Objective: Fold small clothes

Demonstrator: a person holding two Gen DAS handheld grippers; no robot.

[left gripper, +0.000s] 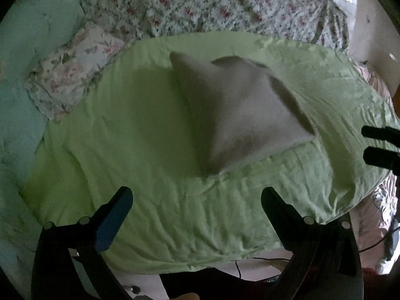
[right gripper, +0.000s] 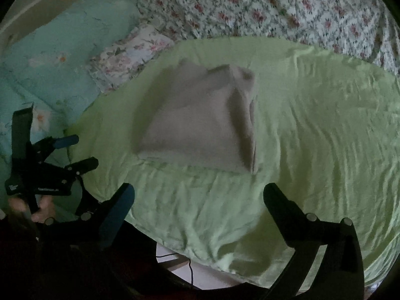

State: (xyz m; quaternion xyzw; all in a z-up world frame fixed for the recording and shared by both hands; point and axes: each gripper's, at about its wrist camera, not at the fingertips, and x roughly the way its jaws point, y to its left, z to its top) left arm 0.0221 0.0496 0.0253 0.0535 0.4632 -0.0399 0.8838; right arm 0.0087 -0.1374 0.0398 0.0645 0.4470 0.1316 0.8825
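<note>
Grey cloth [left gripper: 240,115] lies folded on the green sheet [left gripper: 150,212], roughly mid-sheet, a bit toward the far edge. In the left view its shape is a rough quadrilateral, one corner pointing at the floral pillow [left gripper: 72,75], one at the right gripper. A flap overlaps along the cloth's far-right side; the right view shows stacked layers at that edge [right gripper: 247,125]. Surface blurred, so fabric and garment type cannot be told.

Neither gripper touches the cloth. Left gripper [left gripper: 197,200]: fingers wide apart, nothing between them, held above the sheet on the near side of the cloth. One inner pad is blue [left gripper: 112,225]. In the right view the same tool [right gripper: 72,152] sits left of the cloth, over the teal quilt [right gripper: 62,57], gripped by a hand [right gripper: 37,207].

Right gripper [right gripper: 200,195]: fingers also spread wide, empty, above the sheet just near of the cloth. In the left view its two tips [left gripper: 380,145] show at the frame edge, right of the cloth, a gap between them.

Sheet wrinkled all round the cloth. Floral pillow just beyond the sheet's far-left corner, touching the quilt. Floral bedspread [right gripper: 275,7] behind the sheet's far edge. Pale floor [right gripper: 200,275] and a thin black cable [right gripper: 191,272] below the sheet's near edge.
</note>
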